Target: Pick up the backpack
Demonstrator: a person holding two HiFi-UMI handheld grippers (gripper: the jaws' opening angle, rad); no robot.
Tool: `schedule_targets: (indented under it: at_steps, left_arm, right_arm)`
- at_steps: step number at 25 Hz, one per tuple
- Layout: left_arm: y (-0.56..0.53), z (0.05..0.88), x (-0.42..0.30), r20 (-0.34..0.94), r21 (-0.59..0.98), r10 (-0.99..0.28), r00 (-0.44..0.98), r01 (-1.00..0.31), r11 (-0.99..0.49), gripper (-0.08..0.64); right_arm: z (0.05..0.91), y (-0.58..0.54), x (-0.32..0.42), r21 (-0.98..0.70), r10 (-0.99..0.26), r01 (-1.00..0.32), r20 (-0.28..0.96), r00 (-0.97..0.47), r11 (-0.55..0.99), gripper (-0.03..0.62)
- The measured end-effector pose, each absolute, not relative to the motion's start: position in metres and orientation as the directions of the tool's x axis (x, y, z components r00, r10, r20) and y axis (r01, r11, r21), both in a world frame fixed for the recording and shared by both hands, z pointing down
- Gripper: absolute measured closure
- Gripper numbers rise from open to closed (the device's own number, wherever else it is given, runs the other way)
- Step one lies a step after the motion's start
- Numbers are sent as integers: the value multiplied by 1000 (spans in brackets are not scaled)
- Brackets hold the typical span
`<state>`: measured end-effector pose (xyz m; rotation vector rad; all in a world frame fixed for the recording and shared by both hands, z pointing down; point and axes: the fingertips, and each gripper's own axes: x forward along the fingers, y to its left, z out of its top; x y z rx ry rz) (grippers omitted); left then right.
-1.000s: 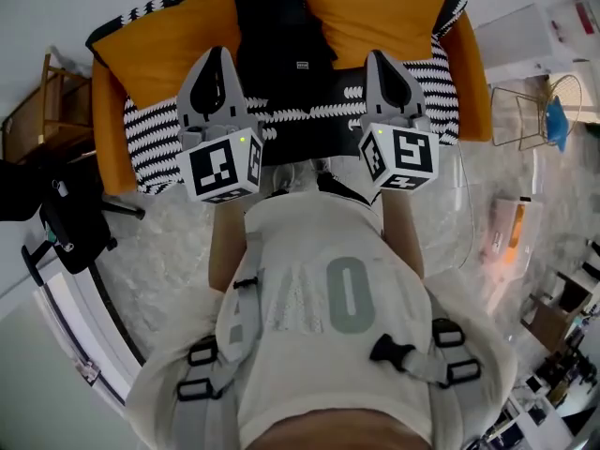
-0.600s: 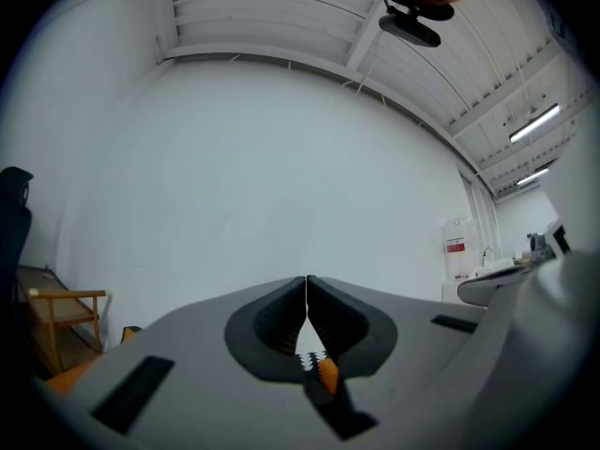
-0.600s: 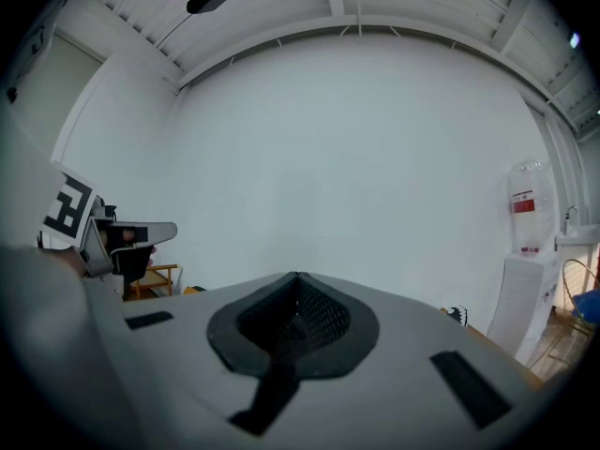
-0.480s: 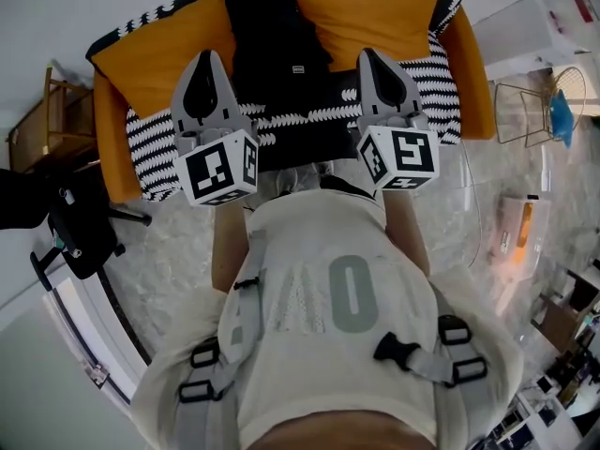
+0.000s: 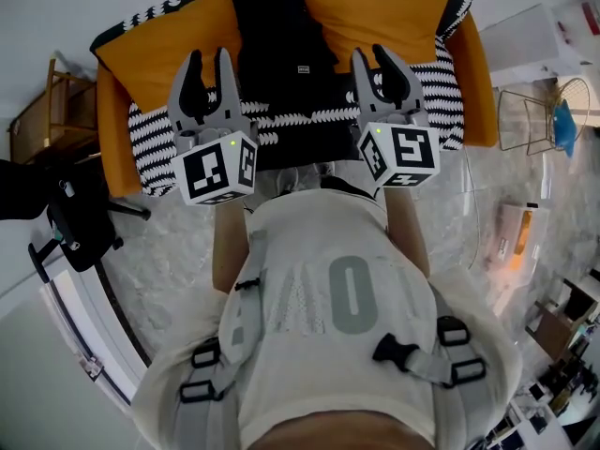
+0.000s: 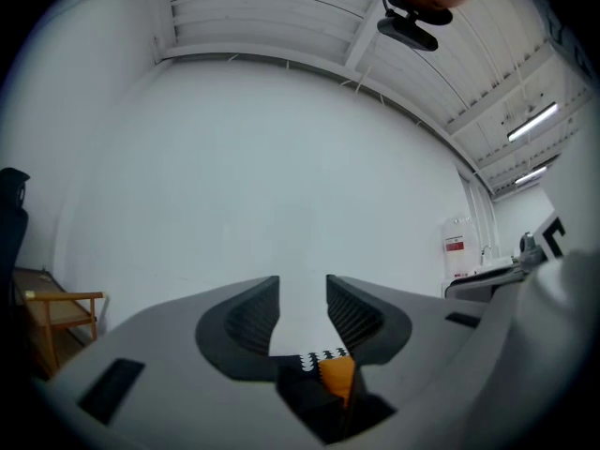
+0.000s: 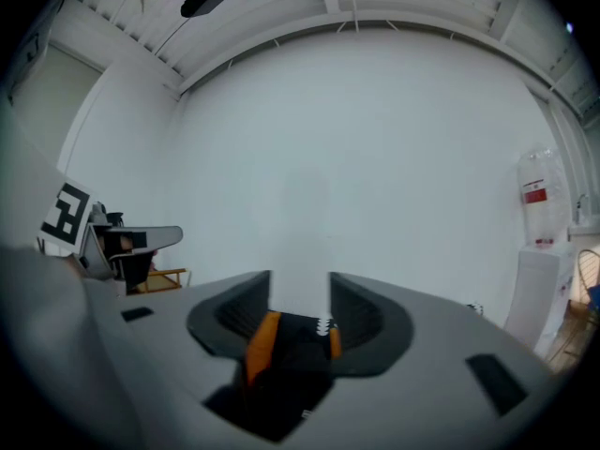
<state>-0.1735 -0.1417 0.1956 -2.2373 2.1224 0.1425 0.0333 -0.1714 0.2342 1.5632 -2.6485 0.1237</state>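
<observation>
The black backpack (image 5: 281, 54) stands upright in the middle of a sofa, between two orange cushions (image 5: 159, 36). Both grippers hang side by side in front of it and clear of it, pointing level at the wall. My left gripper (image 5: 208, 56) has just been opening; its jaws stand apart with nothing between them. My right gripper (image 5: 370, 54) has likewise been opening and holds nothing. In the left gripper view the gripper (image 6: 302, 284) frames bare wall. The right gripper view shows the gripper (image 7: 300, 279) with a piece of the backpack (image 7: 295, 345) low behind the jaws.
The sofa carries a black-and-white patterned throw (image 5: 150, 129). A wooden chair (image 5: 37, 111) and black gear (image 5: 75, 218) stand at the left. A wire basket (image 5: 530, 111) and a white cabinet (image 5: 530, 36) are at the right. Pale carpet lies underfoot.
The jaws of both grippers were together in the earlier frames and now stand apart. Neither gripper has shifted noticeably.
</observation>
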Motion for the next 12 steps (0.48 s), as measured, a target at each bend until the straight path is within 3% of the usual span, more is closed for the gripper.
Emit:
schedule_targets:
  at_steps: [1,2,5,12]
  left_arm:
    - [-143,196,-174,-103,32,-993,60,-997,-64,395]
    - [-144,198,-174,-101,38,-993,67,-997,-71,359]
    - [-148,204,-175,-91,50,-993,71,-996,-76,306]
    - [-159,217,-177,-50,45,-996,79,-996,-81,284]
  right_arm:
    - [235,-172,29,-49,-858,-864,99,-503,501,336]
    - [235,-174,25,-63,-849,-854,97,-520,516,300]
    - [236,-178,21,-97,-836,-840,87,-541,534,281]
    - [243,-192,23,-128,-838,-843,103,-535,522,282]
